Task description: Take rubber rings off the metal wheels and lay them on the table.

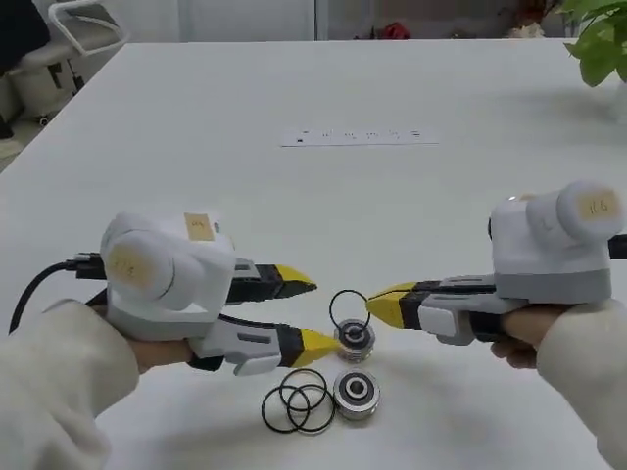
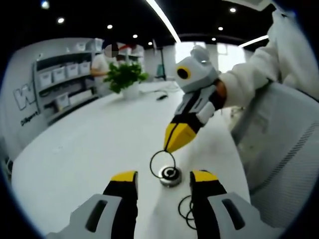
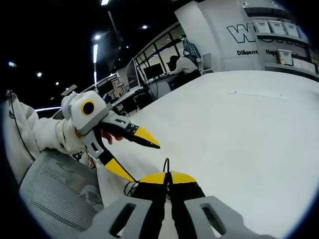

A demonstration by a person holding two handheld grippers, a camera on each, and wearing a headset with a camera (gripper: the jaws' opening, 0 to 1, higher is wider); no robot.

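The right gripper has its jaws pinched together on a thin black rubber ring, holding it upright over a metal wheel on the white table. The ring's lower edge meets the wheel's top, and whether it is free of the wheel cannot be told. The left gripper is spread wide, its lower tip just beside that wheel. A second wheel stands nearer the person, with a few loose rings lying overlapped beside it
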